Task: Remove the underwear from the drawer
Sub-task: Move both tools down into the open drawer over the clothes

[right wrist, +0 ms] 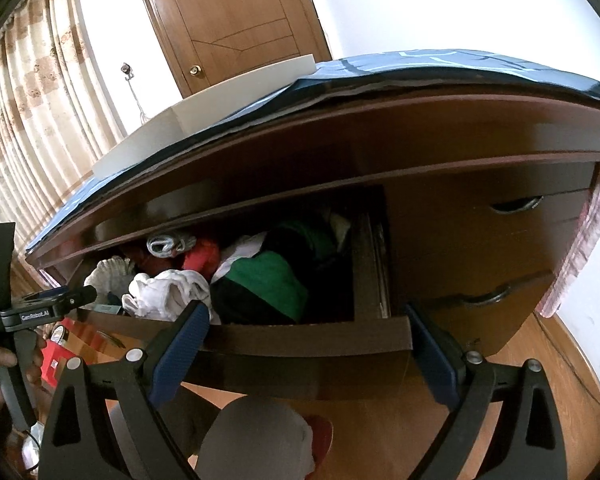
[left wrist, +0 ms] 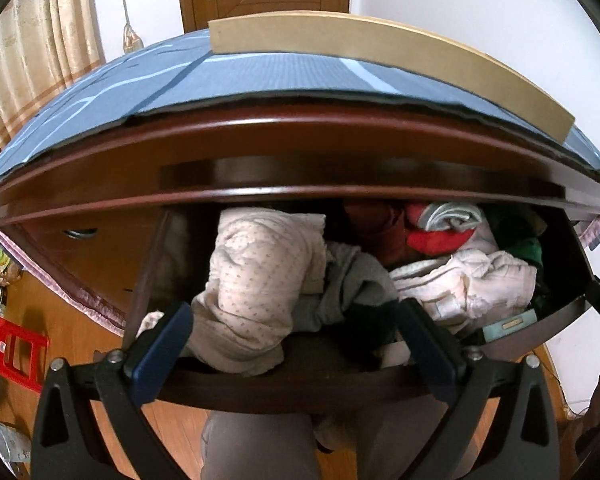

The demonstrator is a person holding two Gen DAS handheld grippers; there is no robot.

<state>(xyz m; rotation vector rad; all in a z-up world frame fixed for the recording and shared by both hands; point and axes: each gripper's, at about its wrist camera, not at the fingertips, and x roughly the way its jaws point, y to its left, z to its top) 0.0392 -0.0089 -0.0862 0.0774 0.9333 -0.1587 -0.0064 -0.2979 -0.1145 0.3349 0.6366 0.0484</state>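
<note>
We are hovering 2 wide-open, empty grippers, left gripper (left wrist: 292, 344) and right gripper (right wrist: 306, 344), at the open drawer (left wrist: 300, 380). Underwear (left wrist: 452, 216) is lying upper right of frame; next: reach, pinch, lift.

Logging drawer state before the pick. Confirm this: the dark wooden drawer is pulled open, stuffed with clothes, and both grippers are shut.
One error: both grippers are open, not shut. The left gripper in the left wrist view and the right gripper in the right wrist view hold nothing. The dark wooden drawer is indeed pulled open and stuffed with clothes.
</note>
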